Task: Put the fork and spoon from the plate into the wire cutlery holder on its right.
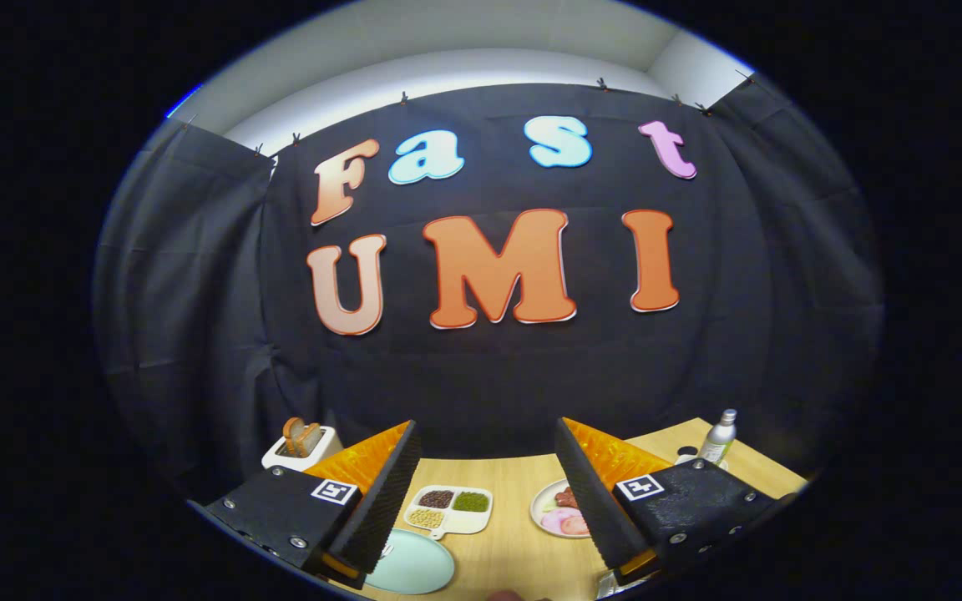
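The tool hangs above the bench with fingers wide apart and empty, a pale plate just below its left finger; fork, spoon and holder are not discernible, so nothing looks done.

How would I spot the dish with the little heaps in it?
Look at the wooden table, between the open claw fingers. The white tray lies there, divided into compartments of dark, green and yellowish bits, unlike the plain pale plate beside it.
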